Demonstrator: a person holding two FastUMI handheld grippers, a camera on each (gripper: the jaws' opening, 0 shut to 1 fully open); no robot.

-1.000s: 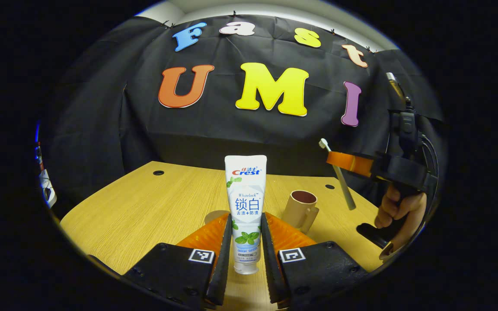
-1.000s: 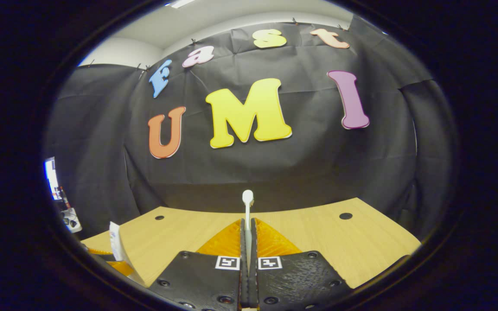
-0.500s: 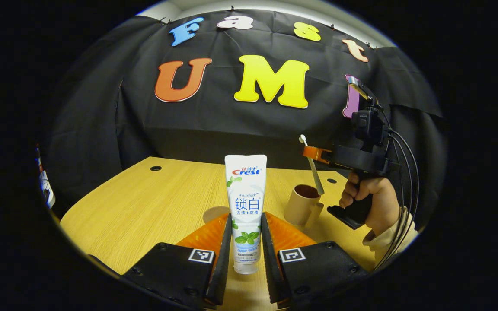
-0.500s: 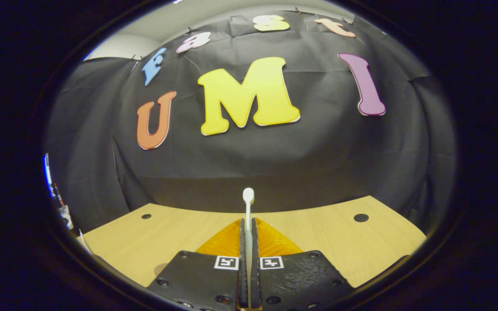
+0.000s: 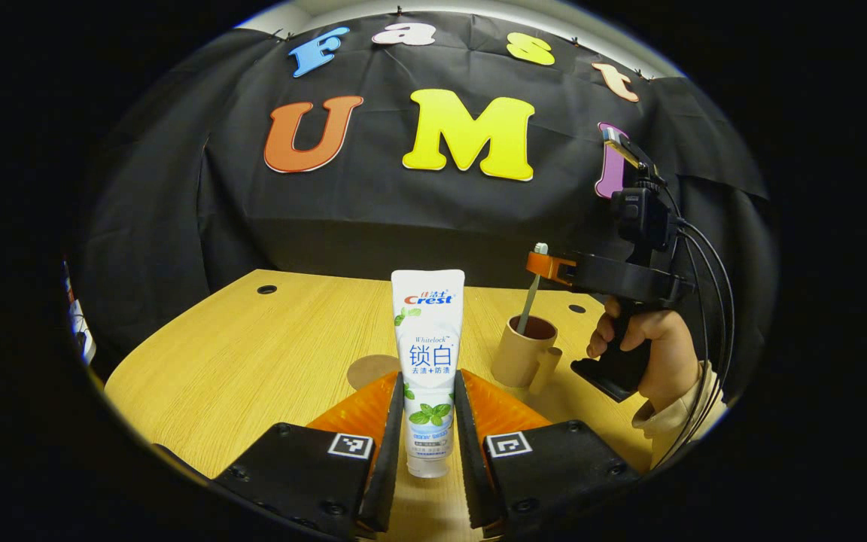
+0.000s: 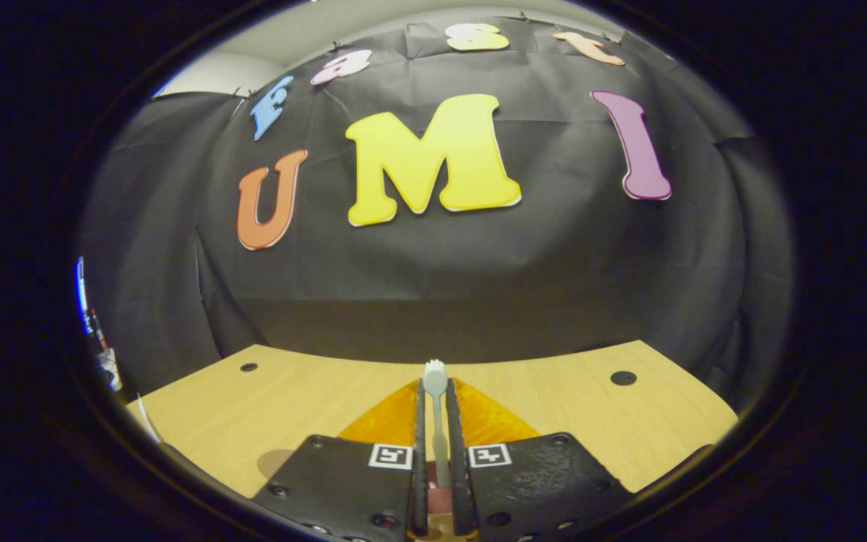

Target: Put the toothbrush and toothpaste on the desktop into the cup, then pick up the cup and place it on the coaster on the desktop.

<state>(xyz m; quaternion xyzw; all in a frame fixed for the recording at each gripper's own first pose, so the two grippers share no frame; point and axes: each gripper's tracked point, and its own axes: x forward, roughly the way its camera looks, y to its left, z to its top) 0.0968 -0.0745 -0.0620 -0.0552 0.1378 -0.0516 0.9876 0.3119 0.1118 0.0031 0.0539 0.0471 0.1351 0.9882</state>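
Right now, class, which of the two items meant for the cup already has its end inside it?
The toothbrush: its lower end is in the cup. The toothpaste stands apart, clamped by the left gripper.

The left gripper has black textured blocks with screws and square black-and-white markers. The right gripper looks alike; in the left gripper view it carries a camera on top, black looping cables, and a hand in a cream sleeve.
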